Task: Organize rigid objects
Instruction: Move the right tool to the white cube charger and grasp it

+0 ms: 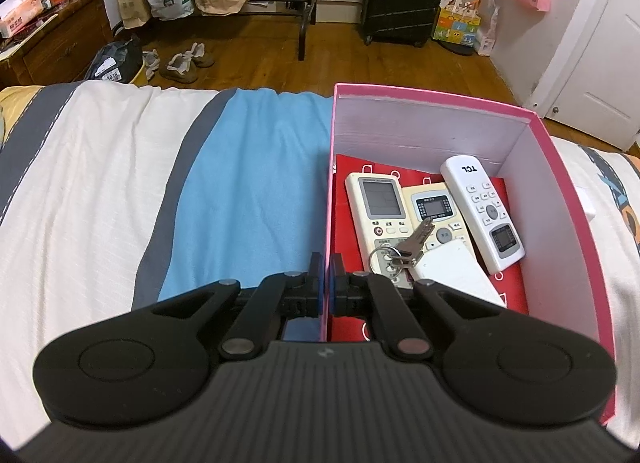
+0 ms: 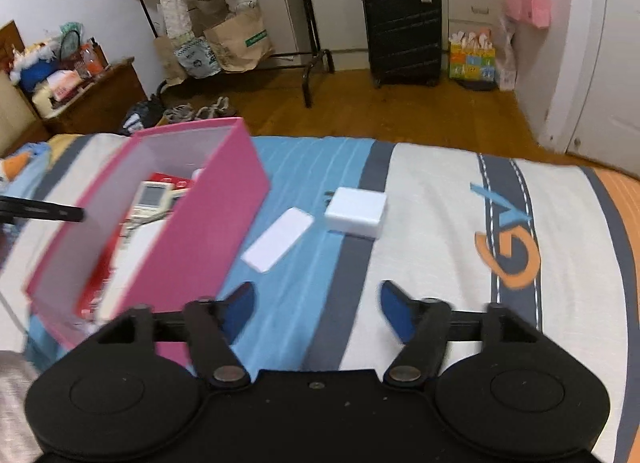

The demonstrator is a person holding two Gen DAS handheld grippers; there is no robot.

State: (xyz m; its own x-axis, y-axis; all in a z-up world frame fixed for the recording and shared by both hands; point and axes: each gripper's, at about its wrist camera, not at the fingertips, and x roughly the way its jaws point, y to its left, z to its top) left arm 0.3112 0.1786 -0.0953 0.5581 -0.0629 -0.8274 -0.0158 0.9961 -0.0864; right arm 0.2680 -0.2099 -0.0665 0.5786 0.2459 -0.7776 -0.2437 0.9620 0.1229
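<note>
Pink box (image 1: 568,199) sat on the striped bedspread (image 1: 100,183), and I saw my left gripper (image 1: 327,283) clamped on the box's left wall, one blue pad on either side of it. Inside, going left to right in the left wrist view, lay a cream remote (image 1: 376,211), a smaller remote (image 1: 436,215) with keys (image 1: 404,251) across it, a white slab (image 1: 460,275) at about 5 o'clock from the keys, and a white TCL remote (image 1: 484,211), all on a red sheet (image 1: 344,223). In the right wrist view, which was blurred, my right gripper (image 2: 316,311) hung over the bed with its jaws wide apart and nothing between them. A flat white card (image 2: 278,239) lay at 11 o'clock from it, a white adapter block (image 2: 356,212) at 12 o'clock.
</note>
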